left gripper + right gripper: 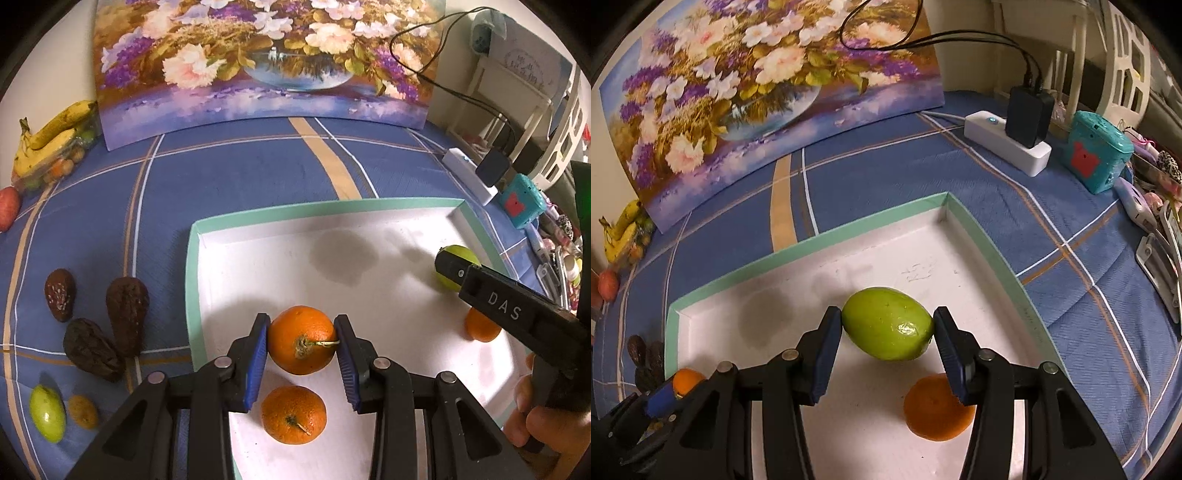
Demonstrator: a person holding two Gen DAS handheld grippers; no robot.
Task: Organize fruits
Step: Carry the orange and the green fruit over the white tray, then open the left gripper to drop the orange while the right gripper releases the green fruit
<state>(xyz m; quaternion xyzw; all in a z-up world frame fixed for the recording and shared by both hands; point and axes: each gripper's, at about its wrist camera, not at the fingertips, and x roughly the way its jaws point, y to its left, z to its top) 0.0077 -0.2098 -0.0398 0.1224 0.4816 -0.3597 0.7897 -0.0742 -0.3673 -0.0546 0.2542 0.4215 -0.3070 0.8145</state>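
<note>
two fruits in hand over the shallow white tray with the mint-green rim [369, 204], which sits on a blue plaid cloth. left hand-held gripper [302, 341] is clamped on a round orange with a stem stub [301, 339]; a second loose orange [293, 414] lies on the tray floor just below it. right hand-held gripper [888, 325] pinches a smooth green oval fruit [886, 323] end to end, above a third orange [938, 406]. step looks like placing into the tray. next: lower each to the tray floor clear of the loose oranges, then release. dark wrinkled fruits [110, 325] wait on the cloth left of the tray
</note>
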